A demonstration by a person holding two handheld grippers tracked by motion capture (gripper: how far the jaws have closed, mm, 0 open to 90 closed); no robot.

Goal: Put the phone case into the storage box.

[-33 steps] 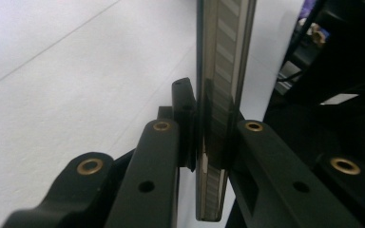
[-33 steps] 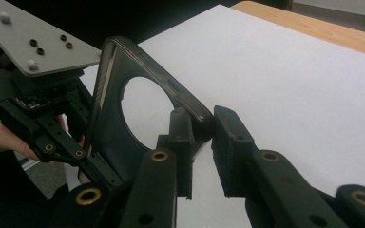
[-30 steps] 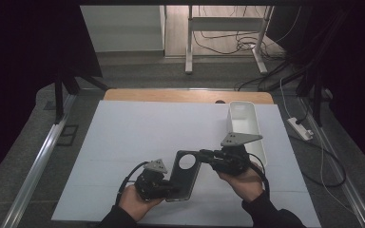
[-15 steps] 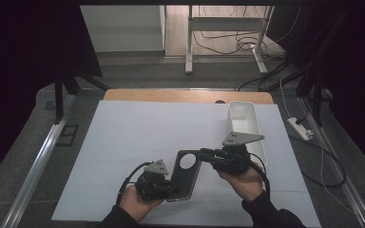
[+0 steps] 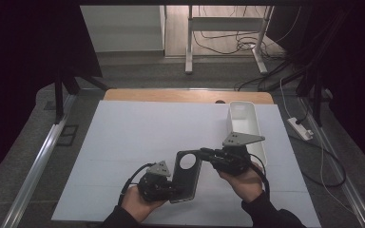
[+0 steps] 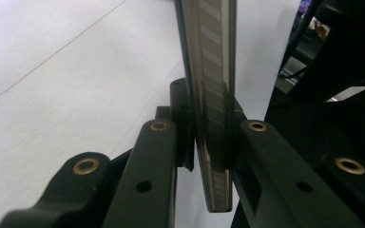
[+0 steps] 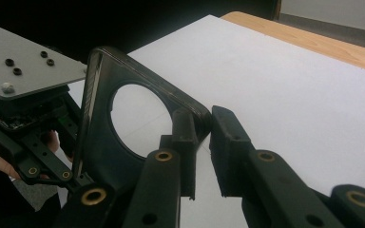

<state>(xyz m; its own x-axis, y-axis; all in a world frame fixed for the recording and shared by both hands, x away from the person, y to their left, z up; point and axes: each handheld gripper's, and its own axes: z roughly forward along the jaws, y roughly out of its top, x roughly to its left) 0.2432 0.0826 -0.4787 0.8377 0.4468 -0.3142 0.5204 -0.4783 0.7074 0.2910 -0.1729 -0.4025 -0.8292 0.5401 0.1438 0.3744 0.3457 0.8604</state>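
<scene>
A black phone case [image 5: 185,183] with a round camera hole hangs over the white table, tilted and held at both ends. My left gripper [image 5: 178,190] is shut on its lower end. In the left gripper view the case's thin edge [image 6: 214,57] stands upright, squeezed between my left gripper [image 6: 211,118] and its pads. My right gripper [image 5: 204,153] pinches the case's upper right corner. In the right gripper view that corner of the case [image 7: 100,156] sits between the jaws of my right gripper [image 7: 202,128], which have just been closing on it.
A white oblong bin [image 5: 244,124] stands at the table's right side, just beyond my right hand. The white table sheet [image 5: 147,133] stretches to the left and far side, with a wooden strip [image 5: 171,96] at the back edge.
</scene>
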